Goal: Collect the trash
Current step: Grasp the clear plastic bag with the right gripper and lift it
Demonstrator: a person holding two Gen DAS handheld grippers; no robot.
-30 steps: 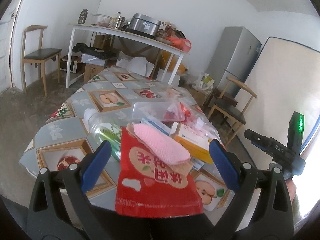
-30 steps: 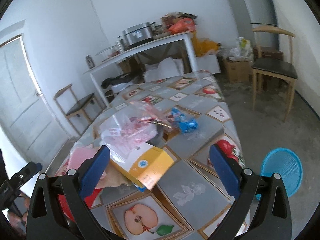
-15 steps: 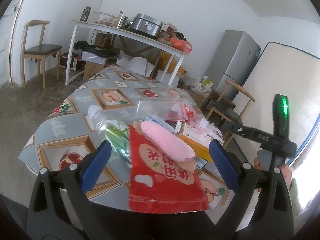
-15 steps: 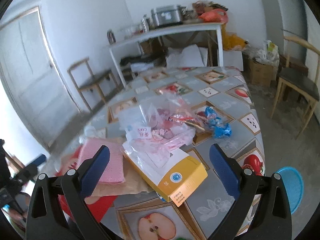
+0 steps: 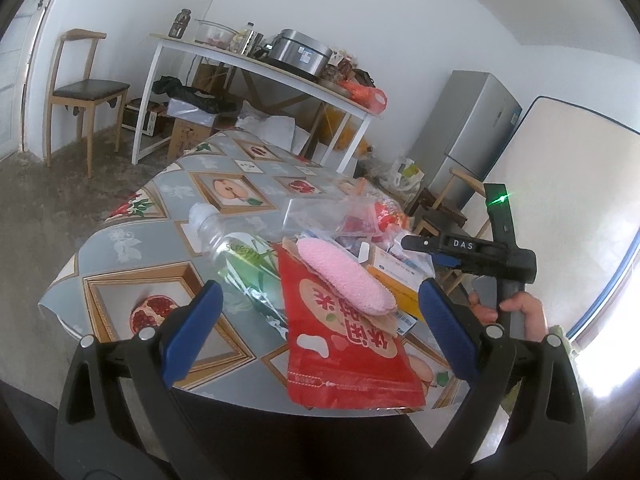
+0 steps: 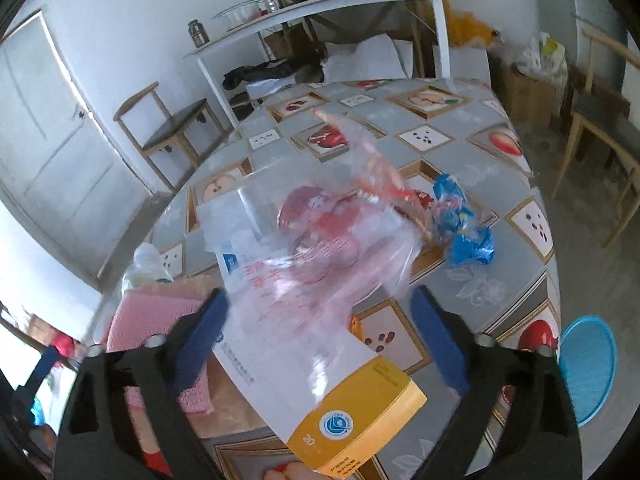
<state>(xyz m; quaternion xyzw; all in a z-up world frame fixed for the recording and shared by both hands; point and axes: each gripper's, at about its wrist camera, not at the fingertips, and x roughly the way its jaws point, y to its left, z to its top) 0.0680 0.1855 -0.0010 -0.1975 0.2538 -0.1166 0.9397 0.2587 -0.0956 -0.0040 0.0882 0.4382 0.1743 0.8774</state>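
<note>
A heap of trash lies on the fruit-print tablecloth (image 5: 132,248). It holds a red snack packet (image 5: 344,352), a pink cloth (image 5: 344,280), a clear bottle (image 5: 240,256), a white and yellow box (image 6: 332,392), clear plastic bags (image 6: 320,240) and a blue wrapper (image 6: 464,232). My left gripper (image 5: 320,328) is open just short of the packet's near end, touching nothing. My right gripper (image 6: 320,336) points down at the box and the bag on it. Its jaws are closing with both between them, and the pads are still apart from them.
A blue basket (image 6: 588,364) stands on the floor by the table's right side. Wooden chairs (image 5: 84,92) (image 6: 600,120), a loaded white side table (image 5: 260,64), a fridge (image 5: 472,128) and a leaning mattress (image 5: 560,184) ring the room. A hand (image 5: 520,312) grips the right tool.
My right gripper has swung in over the pile and tipped downward, so the box and bag now sit between its narrowing fingers. The left gripper has barely shifted.
</note>
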